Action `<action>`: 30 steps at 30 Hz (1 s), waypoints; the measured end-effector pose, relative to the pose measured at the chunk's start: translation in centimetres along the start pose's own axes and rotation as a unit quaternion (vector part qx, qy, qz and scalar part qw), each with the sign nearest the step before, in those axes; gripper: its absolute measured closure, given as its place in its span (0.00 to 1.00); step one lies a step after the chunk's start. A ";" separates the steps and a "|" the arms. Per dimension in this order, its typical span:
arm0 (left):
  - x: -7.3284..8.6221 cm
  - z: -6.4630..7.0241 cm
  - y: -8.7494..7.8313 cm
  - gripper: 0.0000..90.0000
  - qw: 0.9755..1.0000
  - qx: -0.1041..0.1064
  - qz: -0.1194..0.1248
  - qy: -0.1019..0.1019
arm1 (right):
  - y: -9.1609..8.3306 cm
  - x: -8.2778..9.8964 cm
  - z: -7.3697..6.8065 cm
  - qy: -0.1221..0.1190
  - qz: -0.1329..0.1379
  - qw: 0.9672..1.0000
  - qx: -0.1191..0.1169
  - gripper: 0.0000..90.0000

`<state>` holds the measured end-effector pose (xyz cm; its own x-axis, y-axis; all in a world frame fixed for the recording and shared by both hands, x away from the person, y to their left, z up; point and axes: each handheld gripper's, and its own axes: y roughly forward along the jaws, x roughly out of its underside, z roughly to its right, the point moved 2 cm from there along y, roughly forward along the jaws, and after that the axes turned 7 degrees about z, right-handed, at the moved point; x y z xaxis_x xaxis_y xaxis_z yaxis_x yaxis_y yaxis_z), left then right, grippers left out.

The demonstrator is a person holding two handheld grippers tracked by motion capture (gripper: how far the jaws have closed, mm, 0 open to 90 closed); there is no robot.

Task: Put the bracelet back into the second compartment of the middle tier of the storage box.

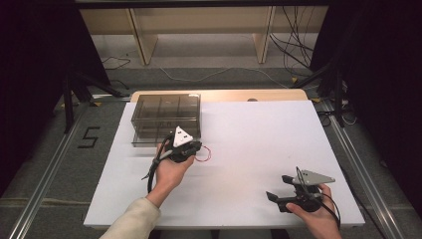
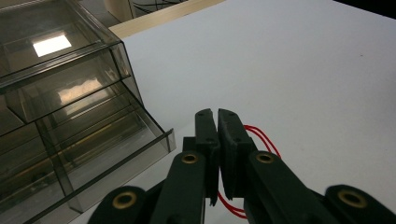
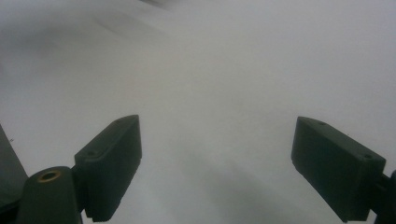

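Left gripper (image 2: 218, 126): jaws pinched on a red wire loop (image 2: 261, 137), just beside the smoky plastic drawer box (image 2: 70, 121).
Right gripper (image 3: 217, 163): jaws wide apart, empty — near the table's front right.
Risk: thin loop may slip out or snag the open drawer's rim.
Surface: white board (image 1: 259, 144), bare.
Room: dark — wooden shelving (image 1: 199, 25) and floor cables behind.
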<state>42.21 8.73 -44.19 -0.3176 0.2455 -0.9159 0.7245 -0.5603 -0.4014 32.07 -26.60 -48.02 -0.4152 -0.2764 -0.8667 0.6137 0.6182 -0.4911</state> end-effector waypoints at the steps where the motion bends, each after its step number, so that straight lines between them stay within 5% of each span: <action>1: 0.0 -0.1 0.0 0.97 1.000 -0.001 0.001 -0.001 | 0.0 0.0 0.0 0.000 0.000 1.000 0.000 0.19; 30: -0.1 -2.1 -0.6 0.97 1.000 -0.024 -0.002 -0.008 | 0.0 0.0 0.0 0.000 -0.001 1.000 0.000 0.19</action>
<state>43.08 10.76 -43.85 -0.3302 0.2348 -0.9143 0.7510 -0.5214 -0.4051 32.08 -26.61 -48.03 -0.4156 -0.2773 -0.8662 0.6126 0.6186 -0.4920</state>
